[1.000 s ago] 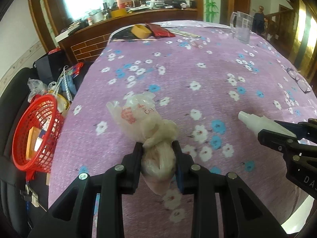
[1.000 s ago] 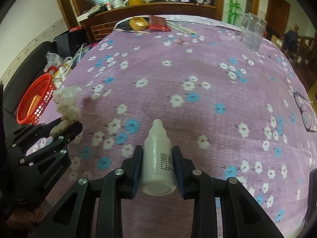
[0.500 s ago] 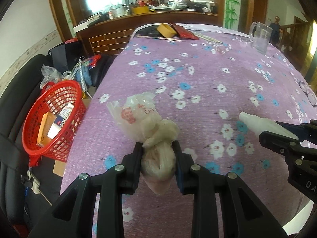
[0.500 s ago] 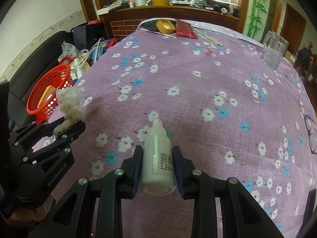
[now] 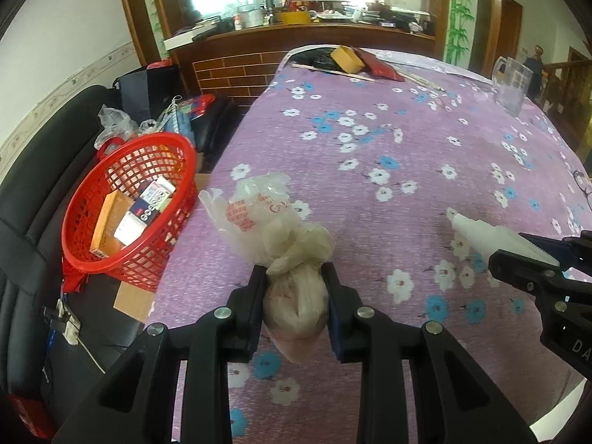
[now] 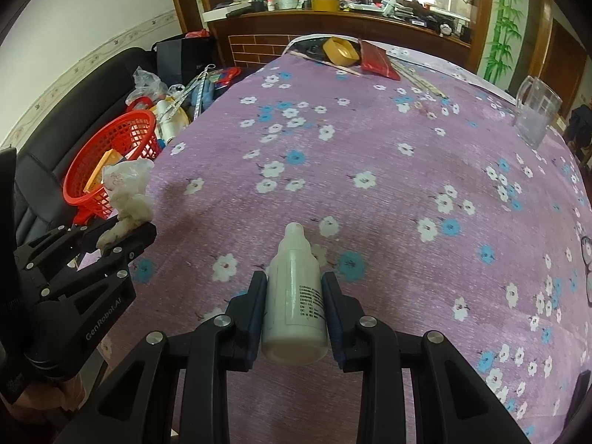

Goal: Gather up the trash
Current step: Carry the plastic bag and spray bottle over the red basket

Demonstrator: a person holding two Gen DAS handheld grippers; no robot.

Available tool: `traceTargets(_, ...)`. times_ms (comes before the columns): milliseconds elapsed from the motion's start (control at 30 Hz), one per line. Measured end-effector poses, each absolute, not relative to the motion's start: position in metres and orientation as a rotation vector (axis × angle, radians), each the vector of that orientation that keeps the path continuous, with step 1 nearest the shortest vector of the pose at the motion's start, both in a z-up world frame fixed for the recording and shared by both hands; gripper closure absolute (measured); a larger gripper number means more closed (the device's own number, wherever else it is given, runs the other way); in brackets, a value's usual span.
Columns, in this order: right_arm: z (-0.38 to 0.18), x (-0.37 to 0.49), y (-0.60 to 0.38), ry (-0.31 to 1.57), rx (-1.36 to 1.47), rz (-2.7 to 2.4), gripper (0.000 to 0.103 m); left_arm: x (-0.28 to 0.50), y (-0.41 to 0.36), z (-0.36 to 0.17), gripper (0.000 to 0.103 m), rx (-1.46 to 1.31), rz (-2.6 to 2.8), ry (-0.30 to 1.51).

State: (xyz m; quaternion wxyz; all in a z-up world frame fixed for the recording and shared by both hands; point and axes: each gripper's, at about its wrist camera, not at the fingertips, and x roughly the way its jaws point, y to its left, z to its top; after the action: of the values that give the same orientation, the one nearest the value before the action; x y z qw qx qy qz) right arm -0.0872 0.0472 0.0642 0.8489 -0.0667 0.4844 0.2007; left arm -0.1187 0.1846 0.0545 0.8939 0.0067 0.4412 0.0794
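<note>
My left gripper (image 5: pixel 296 277) is shut on a knotted clear plastic bag (image 5: pixel 288 259) with red print, held above the left edge of the purple flowered tablecloth (image 5: pixel 388 140). The red mesh basket (image 5: pixel 125 207) sits to its left on a black seat, holding small boxes. My right gripper (image 6: pixel 294 285) is shut on a white dropper bottle (image 6: pixel 294 296), held over the table. The bottle (image 5: pixel 495 235) and right gripper (image 5: pixel 532 259) show at the right of the left wrist view. The left gripper (image 6: pixel 124 231), bag (image 6: pixel 127 192) and basket (image 6: pixel 111 162) show at the left of the right wrist view.
A clear glass mug (image 6: pixel 534 113) stands at the far right. A yellow tape roll (image 6: pixel 340 50) and a red packet (image 6: pixel 377 59) lie at the far end. Eyeglasses (image 5: pixel 582 185) lie at the right edge. Bags and clutter (image 5: pixel 148 118) sit behind the basket.
Both grippers have moved left toward the table's left edge, still holding the bag and the bottle. The red basket now appears larger and closer.
</note>
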Motion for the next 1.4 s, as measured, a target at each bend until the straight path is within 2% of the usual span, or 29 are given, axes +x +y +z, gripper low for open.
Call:
traceTargets(400, 0.069, -0.084, 0.074, 1.009, -0.161, 0.463, 0.070, -0.124, 0.216, 0.060, 0.075, -0.025, 0.219, 0.895)
traceTargets(733, 0.084, -0.071, 0.108, 0.990, -0.162, 0.509, 0.070, -0.129, 0.272, 0.075, 0.075, -0.086, 0.308, 0.861)
traceTargets(1167, 0.112, -0.054, 0.192, 0.954, -0.148, 0.628, 0.070, -0.127, 0.365, 0.087, 0.075, -0.162, 0.421, 0.859)
traceTargets(1400, 0.122, -0.042, 0.237, 0.953, -0.146, 0.699, 0.070, -0.116, 0.389, 0.084, 0.075, -0.185, 0.415, 0.874)
